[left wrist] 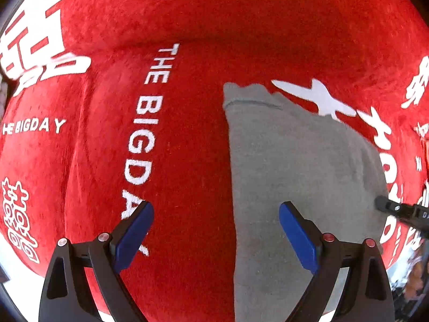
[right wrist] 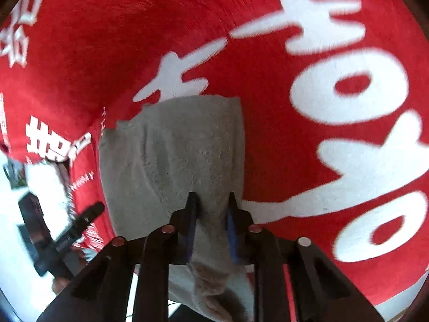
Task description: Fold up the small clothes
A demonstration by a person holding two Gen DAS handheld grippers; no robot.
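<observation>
Grey garment edge in clamped right hand-held gripper; left hand-held gripper spread wide.

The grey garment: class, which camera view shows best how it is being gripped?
The right wrist view: the right gripper pinches the grey garment there. The left wrist view shows it lying flat, the grip unseen.

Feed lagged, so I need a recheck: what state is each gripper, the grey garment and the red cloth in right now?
left gripper: open, empty, above the garment's left edge.
right gripper: shut on the garment's near end.
grey garment: mostly flat, near end pinched up.
red cloth: spread beneath.
</observation>
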